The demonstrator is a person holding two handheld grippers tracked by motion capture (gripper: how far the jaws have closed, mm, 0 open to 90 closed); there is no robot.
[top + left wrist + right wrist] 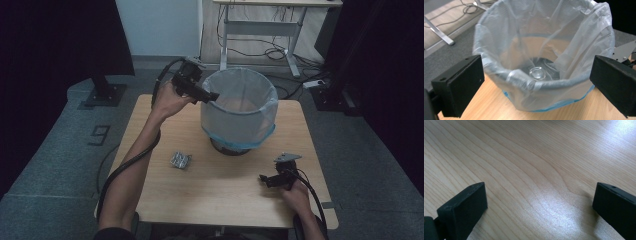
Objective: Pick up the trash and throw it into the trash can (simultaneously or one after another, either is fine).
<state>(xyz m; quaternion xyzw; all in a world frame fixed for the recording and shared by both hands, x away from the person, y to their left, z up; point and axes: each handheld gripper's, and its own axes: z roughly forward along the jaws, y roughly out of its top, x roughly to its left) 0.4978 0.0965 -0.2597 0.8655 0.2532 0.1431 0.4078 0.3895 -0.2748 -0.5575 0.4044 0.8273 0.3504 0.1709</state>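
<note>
A bin (239, 107) lined with a translucent plastic bag stands at the back middle of the wooden table (220, 195). My left gripper (209, 95) hovers at the bin's left rim, open, with nothing between its jaws. In the left gripper view the open left gripper (536, 77) faces the bin (544, 45), and a clear round plastic item (537, 73) lies at its bottom. A small silvery packet (180, 160) lies on the table in front of the bin, to the left. My right gripper (267, 179) rests low near the front right, and the right gripper (540, 202) is open over bare wood.
Beyond the table are a desk frame (260, 30) with loose cables on the floor, dark curtains at both sides and a stand base (105, 94) at the left. The right gripper's grey plate (624, 51) shows past the bin.
</note>
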